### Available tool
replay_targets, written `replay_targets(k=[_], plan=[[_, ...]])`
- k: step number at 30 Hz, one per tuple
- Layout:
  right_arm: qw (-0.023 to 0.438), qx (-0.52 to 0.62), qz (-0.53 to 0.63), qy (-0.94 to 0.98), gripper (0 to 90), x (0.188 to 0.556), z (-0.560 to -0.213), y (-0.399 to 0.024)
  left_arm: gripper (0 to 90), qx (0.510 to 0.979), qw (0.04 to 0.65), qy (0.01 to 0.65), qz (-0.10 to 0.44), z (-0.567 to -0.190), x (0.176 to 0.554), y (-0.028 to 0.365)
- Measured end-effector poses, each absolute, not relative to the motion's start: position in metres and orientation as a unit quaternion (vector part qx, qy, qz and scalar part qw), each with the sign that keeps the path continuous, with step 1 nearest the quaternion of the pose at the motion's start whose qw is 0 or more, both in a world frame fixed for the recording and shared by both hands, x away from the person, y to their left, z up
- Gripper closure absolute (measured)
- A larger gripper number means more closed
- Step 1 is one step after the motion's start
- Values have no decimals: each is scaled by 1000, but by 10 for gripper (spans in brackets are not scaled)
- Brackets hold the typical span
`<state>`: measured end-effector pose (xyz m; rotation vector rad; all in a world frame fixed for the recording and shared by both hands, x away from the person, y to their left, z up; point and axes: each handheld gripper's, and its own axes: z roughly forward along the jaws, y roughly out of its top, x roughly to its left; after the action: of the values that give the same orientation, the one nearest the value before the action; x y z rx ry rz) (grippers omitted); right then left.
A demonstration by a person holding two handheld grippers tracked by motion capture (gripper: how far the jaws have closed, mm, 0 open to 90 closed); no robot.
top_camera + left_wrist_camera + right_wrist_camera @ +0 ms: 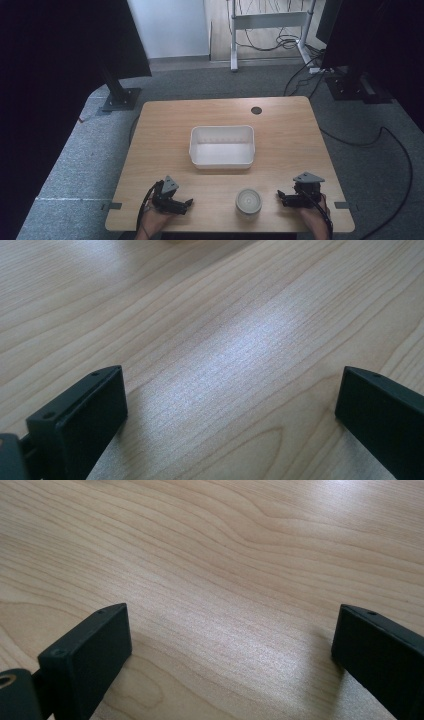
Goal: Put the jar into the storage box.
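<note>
Both grippers, left gripper (189, 202) and right gripper (280, 194), rest spread-jawed at bottom; approach the round container (248, 201) at bottom centre squarely.

No text, label, brand, number or sign can be read anywhere: the light wooden table (280, 125), the white rectangular plastic tub (221, 161) and the round white lidded jar (248, 202) all show plain, unmarked surfaces.

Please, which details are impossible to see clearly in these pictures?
- Round white jar, high view: too small to tell its contents or whether the lid is fastened.
- White tub, high view: the near wall hides the near part of its floor.
- Pale thing, left gripper view: cut off by the top edge.
</note>
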<state>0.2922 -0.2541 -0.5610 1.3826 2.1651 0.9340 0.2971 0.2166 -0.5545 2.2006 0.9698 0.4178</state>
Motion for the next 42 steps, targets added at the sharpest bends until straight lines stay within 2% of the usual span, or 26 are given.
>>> replay_targets(k=[20,42], plan=[[206,502,333,771,22,291,-561,-254,74,841,350,377,167,-553,292,219],[206,502,333,771,22,291,-561,-254,79,847,363,353,160,-548,276,212]])
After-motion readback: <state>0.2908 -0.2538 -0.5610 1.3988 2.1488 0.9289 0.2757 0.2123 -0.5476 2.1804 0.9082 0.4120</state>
